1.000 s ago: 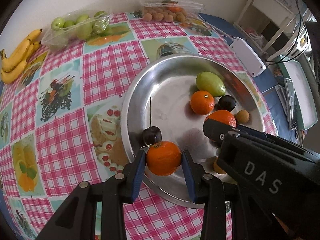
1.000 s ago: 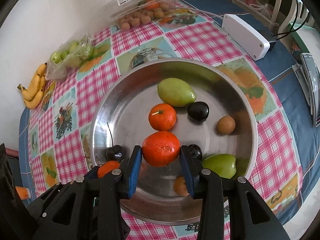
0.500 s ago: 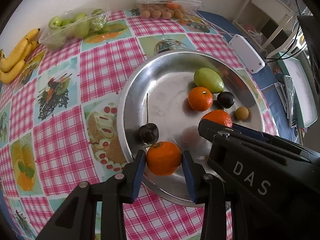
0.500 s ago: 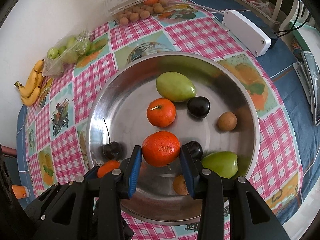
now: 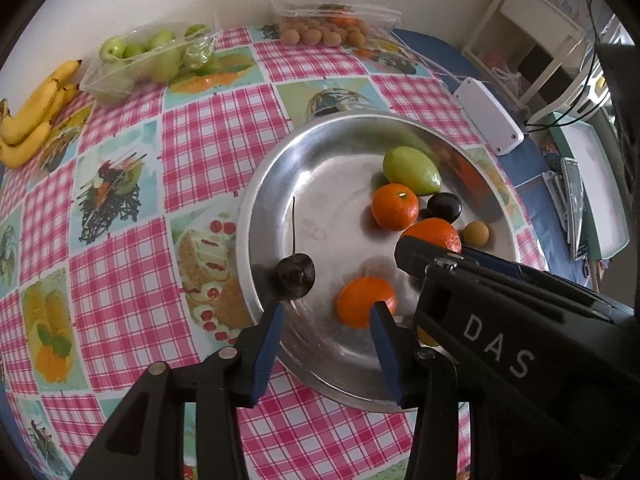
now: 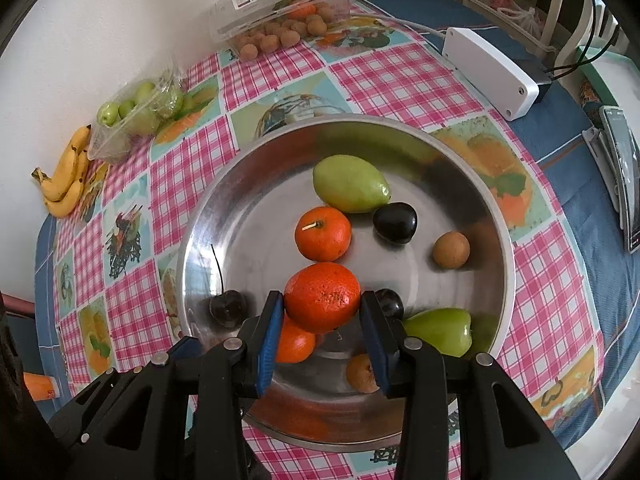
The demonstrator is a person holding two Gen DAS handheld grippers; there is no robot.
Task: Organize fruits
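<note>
A steel bowl sits on the checked tablecloth. It holds a green mango, a tangerine, a dark plum, a brown longan, a cherry and a green pepper. My left gripper is open, and a tangerine lies in the bowl just ahead of its right finger. My right gripper is shut on an orange tangerine and holds it over the bowl's near side.
Bananas lie at the far left by the wall. A clear tray of green fruit and a clear box of longans stand at the back. A white power box lies right of the bowl.
My left gripper has opened and let its tangerine go into the bowl, then drawn back a little. My right gripper keeps its tangerine and has barely moved.
</note>
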